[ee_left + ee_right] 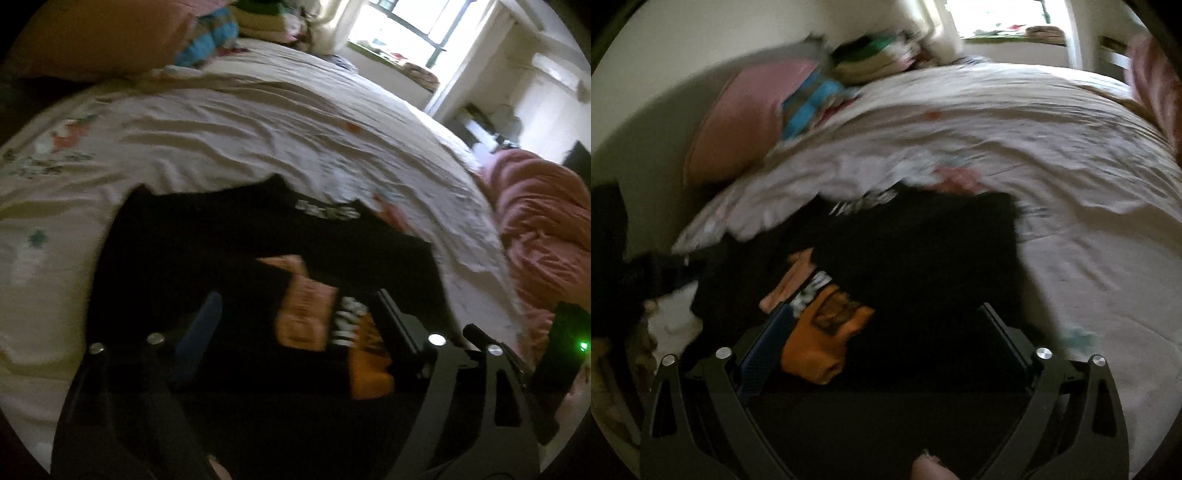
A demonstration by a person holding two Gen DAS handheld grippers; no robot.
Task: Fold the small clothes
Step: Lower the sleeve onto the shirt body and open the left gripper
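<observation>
A small black garment (221,240) with an orange and pink print (306,314) lies folded over on a white flowered bed sheet (221,129). My left gripper (295,302) hovers just over it, pointing steeply down. Its jaws stand wide apart, either side of the print, and nothing is pinched between them. In the right wrist view the same garment (923,251) fills the lower middle, with its print (820,332) near the left finger. My right gripper (884,310) is also open above the black cloth, gripping nothing. Both views are blurred.
A pink pillow (738,122) and a stack of folded clothes (871,59) lie at the head of the bed. A bunched pink blanket (539,221) sits at the right edge. A black device with a green light (569,350) is close on the right. A bright window (406,22) lies beyond.
</observation>
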